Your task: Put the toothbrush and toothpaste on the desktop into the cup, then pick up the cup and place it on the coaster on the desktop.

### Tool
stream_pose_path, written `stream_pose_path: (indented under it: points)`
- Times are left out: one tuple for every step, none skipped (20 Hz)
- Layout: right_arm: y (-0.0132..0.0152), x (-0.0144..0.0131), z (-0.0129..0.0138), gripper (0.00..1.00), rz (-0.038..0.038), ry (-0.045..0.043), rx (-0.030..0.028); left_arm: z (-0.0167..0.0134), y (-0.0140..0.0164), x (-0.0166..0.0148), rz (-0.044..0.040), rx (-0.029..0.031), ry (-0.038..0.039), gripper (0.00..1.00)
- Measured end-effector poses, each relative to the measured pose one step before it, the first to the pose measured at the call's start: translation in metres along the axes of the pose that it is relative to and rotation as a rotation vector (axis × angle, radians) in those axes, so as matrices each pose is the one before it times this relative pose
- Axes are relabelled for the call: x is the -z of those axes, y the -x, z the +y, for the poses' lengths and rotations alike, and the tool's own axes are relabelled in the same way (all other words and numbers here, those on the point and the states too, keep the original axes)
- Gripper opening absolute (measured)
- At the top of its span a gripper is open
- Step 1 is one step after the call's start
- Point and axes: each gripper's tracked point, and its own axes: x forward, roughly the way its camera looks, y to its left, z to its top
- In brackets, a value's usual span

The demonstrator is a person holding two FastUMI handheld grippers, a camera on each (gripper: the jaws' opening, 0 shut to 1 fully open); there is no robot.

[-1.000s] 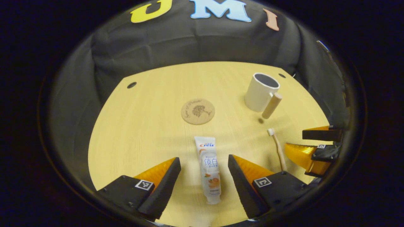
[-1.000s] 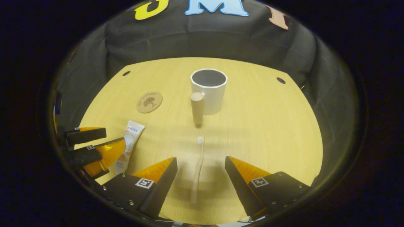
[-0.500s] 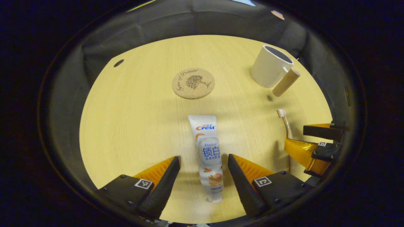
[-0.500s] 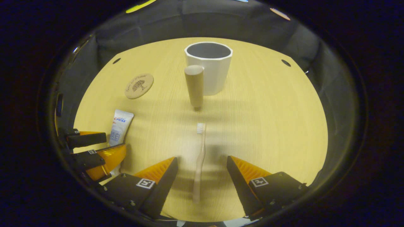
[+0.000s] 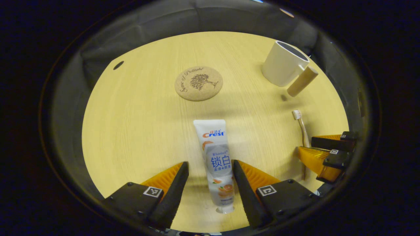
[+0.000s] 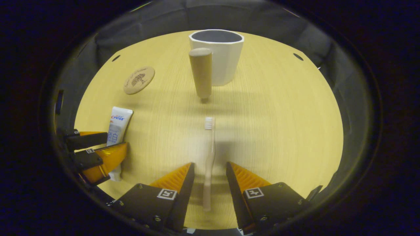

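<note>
Pale wood desktop (image 5: 137,124) under both tools: my left gripper (image 5: 209,167) sits low with its fingers spread either side of the toothpaste (image 5: 216,160), the one nearer the toothbrush touching the tube and the other apart from it. My right gripper (image 6: 210,168) straddles the toothbrush (image 6: 209,157) handle, fingers narrowly apart, not pinching. The white cup (image 6: 219,55) stands upright beyond the brush head, and the cork coaster (image 5: 199,83) lies bare beyond the tube.

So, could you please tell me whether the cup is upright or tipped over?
Upright. The cup stands on its base on the desktop, its open mouth facing up, its handle toward the right gripper view's camera.
</note>
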Motion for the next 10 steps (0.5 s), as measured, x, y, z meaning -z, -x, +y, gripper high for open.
stream_pose_path:
  points:
    - [-0.00013, -0.00064, -0.00131, 0.61, -0.00833, 0.00699, 0.00859, -0.00143, -0.00064, -0.00013, -0.00288, 0.00043, 0.00039, 0.83]
    - [-0.00088, 0.00268, 0.00126, 0.52, 0.01004, -0.00131, -0.0023, -0.00048, 0.00039, -0.00002, -0.00151, -0.0004, 0.0015, 0.79]
    - [0.0005, -0.00013, -0.00037, 0.46, -0.00362, 0.00449, 0.00019, -0.00042, -0.0001, -0.00026, -0.00232, -0.00106, 0.00026, 0.73]
    - [-0.00141, 0.00094, 0.00032, 0.46, -0.00005, 0.00595, -0.00145, 0.00064, -0.00001, -0.00068, -0.00227, -0.00162, 0.00269, 0.7]
    - [0.00008, -0.00059, -0.00006, 0.46, -0.00398, 0.00708, -0.00538, 0.00009, -0.00026, 0.00037, -0.00063, 0.001, 0.00183, 0.64]
    - [0.00173, 0.00051, -0.00095, 0.46, 0.00095, -0.01521, 0.00477, 0.00123, 0.00012, 0.00172, 0.00005, 0.00042, -0.00177, 0.59]
    - [0.00041, -0.00006, 0.00129, 0.22, -0.00048, -0.01095, -0.00358, 0.00045, 0.00038, -0.00102, -0.0005, 0.00042, 0.00118, 0.55]
    - [-0.00051, 0.00015, 0.00052, 0.22, 0.00144, 0.00595, -0.01229, 0.00097, -0.00001, -0.0003, 0.00031, -0.00268, -0.00082, 0.52]
    - [0.00692, 0.00033, -0.00079, 0.21, -0.00204, -0.00448, 0.00596, -0.00062, -0.00013, 0.00053, -0.0015, 0.00058, 0.00124, 0.47]
    - [-0.0083, -0.00094, -0.00078, 0.16, -0.01022, 0.00683, -0.00396, 0.00088, 0.00071, 0.0002, -0.00039, -0.00543, 0.00024, 0.47]
